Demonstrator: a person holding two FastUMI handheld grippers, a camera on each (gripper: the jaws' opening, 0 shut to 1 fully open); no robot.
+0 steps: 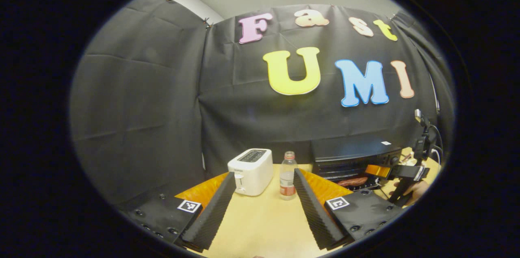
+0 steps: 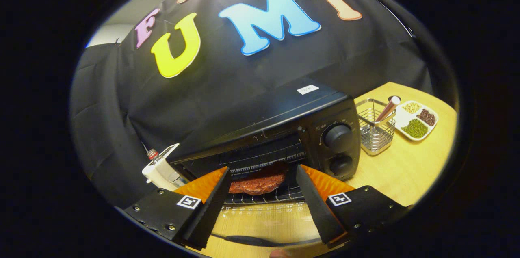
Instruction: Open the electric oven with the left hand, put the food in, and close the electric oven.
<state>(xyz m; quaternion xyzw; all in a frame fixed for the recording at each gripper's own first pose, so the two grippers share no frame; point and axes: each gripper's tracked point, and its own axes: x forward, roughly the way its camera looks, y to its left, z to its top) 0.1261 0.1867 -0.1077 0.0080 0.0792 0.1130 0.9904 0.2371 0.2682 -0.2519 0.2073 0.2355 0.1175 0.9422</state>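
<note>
Between the spread fingers of the right gripper [image 2: 262, 205], nothing held; just past the tips, one reddish-brown piece of food [image 2: 256, 184] on the rack of the electric oven [image 2: 284, 136], door [image 2: 264, 221] folded down flat under the fingers. Beyond the oven's right edge, bare wooden table [image 2: 410, 168], one wire basket [image 2: 375, 130], one divided dish [image 2: 418, 120]. Left gripper [image 1: 264, 205] likewise wide open, empty, well back over open tabletop; ahead, one white toaster [image 1: 252, 170] and one bottle [image 1: 288, 181], oven off right.
</note>
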